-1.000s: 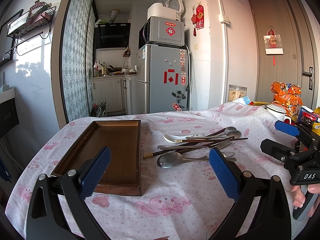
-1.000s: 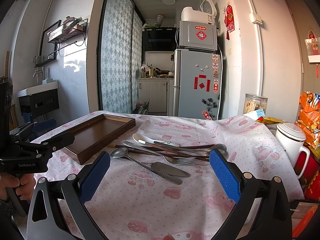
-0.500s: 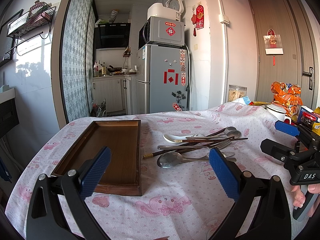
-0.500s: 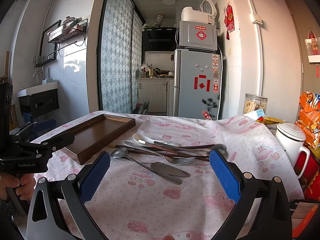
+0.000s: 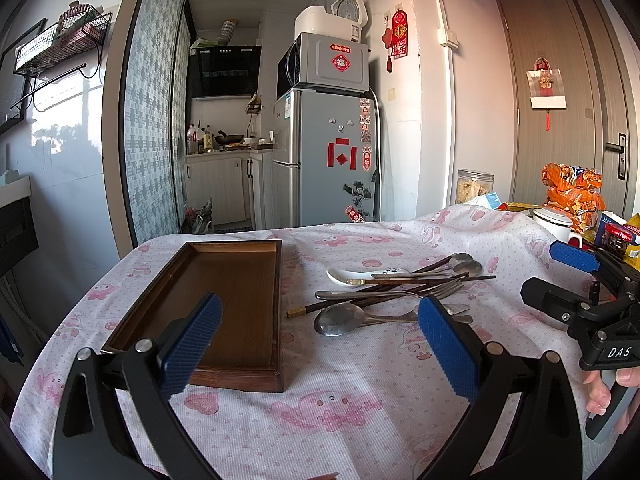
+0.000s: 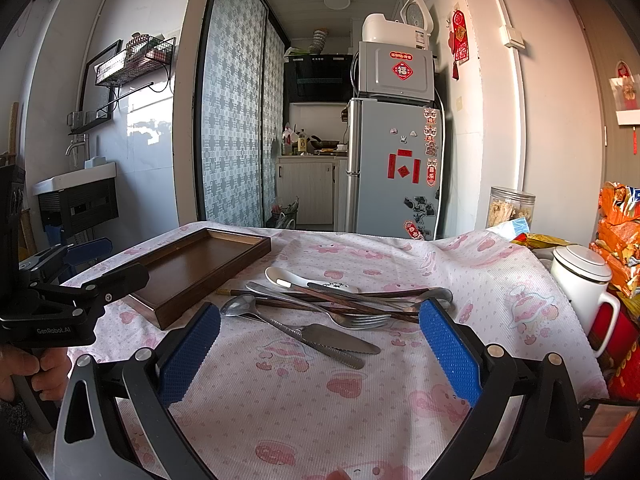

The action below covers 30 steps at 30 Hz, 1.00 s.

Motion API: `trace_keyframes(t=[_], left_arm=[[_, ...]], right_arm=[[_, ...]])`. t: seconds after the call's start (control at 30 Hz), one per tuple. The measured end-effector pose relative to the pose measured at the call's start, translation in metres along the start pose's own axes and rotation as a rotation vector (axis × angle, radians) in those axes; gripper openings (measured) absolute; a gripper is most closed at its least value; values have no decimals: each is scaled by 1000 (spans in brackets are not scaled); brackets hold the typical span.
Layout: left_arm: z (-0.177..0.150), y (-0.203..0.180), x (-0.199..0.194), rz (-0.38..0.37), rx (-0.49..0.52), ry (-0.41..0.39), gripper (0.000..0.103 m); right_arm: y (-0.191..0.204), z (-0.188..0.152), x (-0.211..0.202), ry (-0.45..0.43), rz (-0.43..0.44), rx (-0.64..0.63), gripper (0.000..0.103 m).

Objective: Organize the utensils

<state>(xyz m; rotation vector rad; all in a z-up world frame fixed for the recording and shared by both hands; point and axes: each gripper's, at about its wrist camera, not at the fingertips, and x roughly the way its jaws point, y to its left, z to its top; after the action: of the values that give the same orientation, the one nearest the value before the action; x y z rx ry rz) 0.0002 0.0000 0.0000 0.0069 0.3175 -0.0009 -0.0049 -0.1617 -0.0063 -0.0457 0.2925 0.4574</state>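
Hovering low over tabletop w/ pink-print white cloth, left tongs spread wide apart, holding nothing; right tongs likewise wide apart, nothing between blue pads. Rectangular dark wooden tray sits on tabletop's left part, nothing in it. Just right of tray, loose pile of utensils: white ceramic spoon, dark wooden chopsticks, steel fork, steel spoon, serrated steel knife. White lidded mug near right edge.
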Motion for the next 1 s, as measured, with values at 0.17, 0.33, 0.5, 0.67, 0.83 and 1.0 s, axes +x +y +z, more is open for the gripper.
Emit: trace_keyframes(t=[0.17,0.33,0.5,0.67,0.83,1.0], left_arm=[[0,1,1,15,-10,11,100],[-1,2,5,-2,-5,34,100],[-1,-1,15,-17,9,90,100],[-1,-2,27,-91,30,158,100],[4,-7,44,-172,112,226,100],[7,-19,69,-237,204,302,100]], right_arm=[[-2,0,2,17,-3,10,100],[0,1,9,44,11,10,100],[-5,0,8,51,3,24,100],[-21,1,18,121,70,105,100],[-39,13,29,204,117,143,100],[-56,27,52,267,119,160,96]])
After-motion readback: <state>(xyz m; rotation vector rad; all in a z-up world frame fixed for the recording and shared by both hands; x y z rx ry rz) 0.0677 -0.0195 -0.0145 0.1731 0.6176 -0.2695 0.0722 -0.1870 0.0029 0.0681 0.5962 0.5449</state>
